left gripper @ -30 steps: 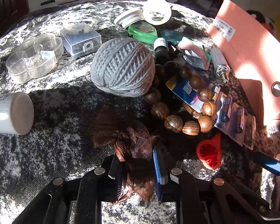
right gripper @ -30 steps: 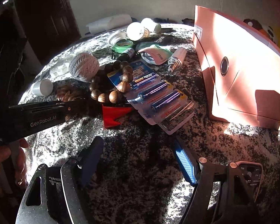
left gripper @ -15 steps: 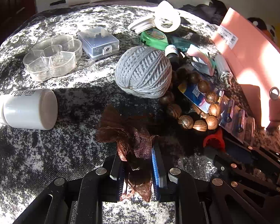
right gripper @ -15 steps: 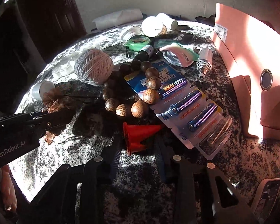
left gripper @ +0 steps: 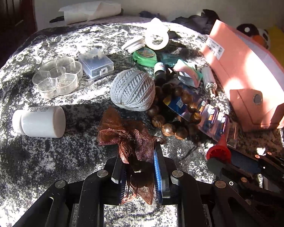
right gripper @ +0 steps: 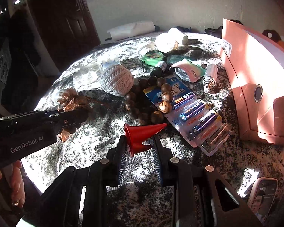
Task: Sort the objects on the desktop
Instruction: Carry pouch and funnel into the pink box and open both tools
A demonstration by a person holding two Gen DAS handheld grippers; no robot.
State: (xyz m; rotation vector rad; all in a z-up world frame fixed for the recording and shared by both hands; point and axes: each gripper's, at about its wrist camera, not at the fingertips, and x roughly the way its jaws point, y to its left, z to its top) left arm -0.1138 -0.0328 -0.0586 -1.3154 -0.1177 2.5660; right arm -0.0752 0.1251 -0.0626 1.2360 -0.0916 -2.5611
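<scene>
My left gripper (left gripper: 139, 162) is shut on a brown mesh ribbon bow (left gripper: 126, 138) and holds it just above the speckled table (left gripper: 47, 160); it also shows in the right wrist view (right gripper: 70, 102). My right gripper (right gripper: 139, 145) is shut on a red cone (right gripper: 142, 134), which lies on its side with its tip pointing right; the cone also shows in the left wrist view (left gripper: 218, 149). A wooden bead bracelet (right gripper: 149, 102), a battery pack (right gripper: 191, 111) and a ball of twine (left gripper: 132, 89) lie just beyond both grippers.
A white bottle (left gripper: 39, 122) lies at the left, with clear plastic boxes (left gripper: 58, 77) behind it. A pink box (right gripper: 255, 79) stands at the right. A bulb (right gripper: 210, 77), a green tape measure (right gripper: 153, 56) and a phone (right gripper: 263, 194) are also on the table.
My right gripper moved forward to the red cone and shut on it. My left gripper drew back and up with the brown bow in it.
</scene>
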